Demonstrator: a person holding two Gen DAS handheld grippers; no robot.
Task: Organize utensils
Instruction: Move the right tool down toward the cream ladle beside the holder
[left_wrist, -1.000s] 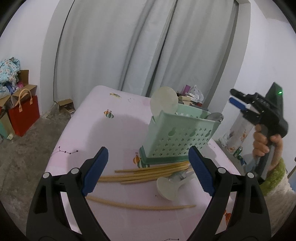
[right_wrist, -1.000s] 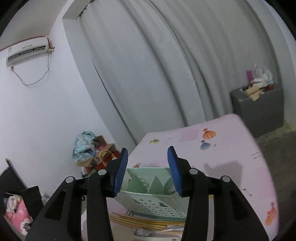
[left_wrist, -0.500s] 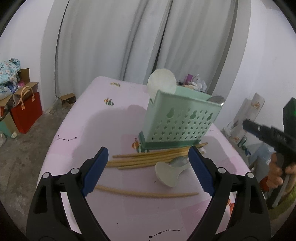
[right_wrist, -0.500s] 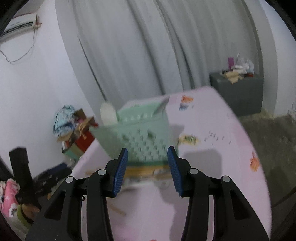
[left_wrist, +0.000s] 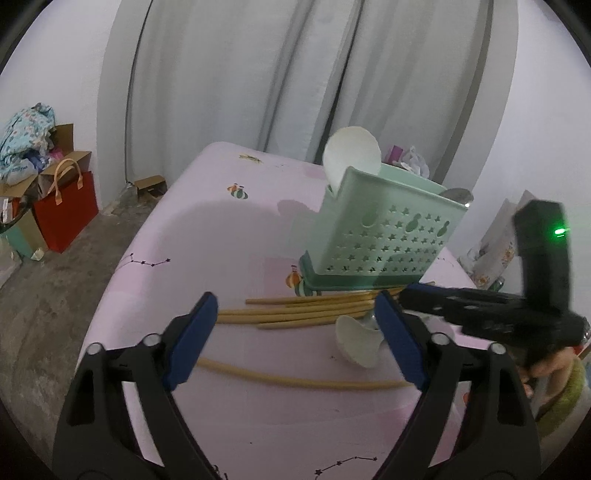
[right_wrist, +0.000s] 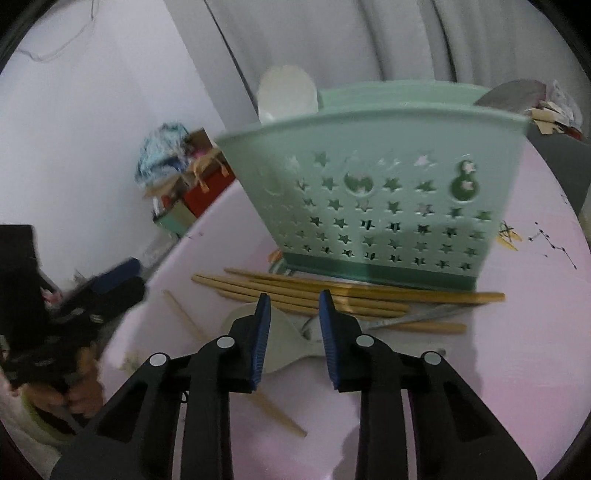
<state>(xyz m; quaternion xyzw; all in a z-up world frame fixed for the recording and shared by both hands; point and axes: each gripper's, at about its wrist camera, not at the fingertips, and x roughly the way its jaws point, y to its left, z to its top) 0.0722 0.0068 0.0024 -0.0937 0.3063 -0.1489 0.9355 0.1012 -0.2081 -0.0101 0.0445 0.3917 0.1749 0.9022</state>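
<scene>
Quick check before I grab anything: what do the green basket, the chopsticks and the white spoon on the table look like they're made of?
Green basket: likely moulded plastic, matte, with punched star holes. Chopsticks: tan and matte, probably bamboo or wood. White spoon: smooth and thick-walled, ceramic or melamine; cannot tell which.

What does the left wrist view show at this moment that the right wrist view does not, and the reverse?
Only the left wrist view: the left tool's own blue pads closing, still wide, nothing between them, and the whole lone chopstick lying across the pink tablecloth.

Only the right wrist view: the right tool, jaws closing over the white spoon without gripping it, and a metal spoon lying beside the chopsticks.

Both: the green utensil basket with a white ladle standing in it, the chopstick bundle at its base, and the red bag.
</scene>
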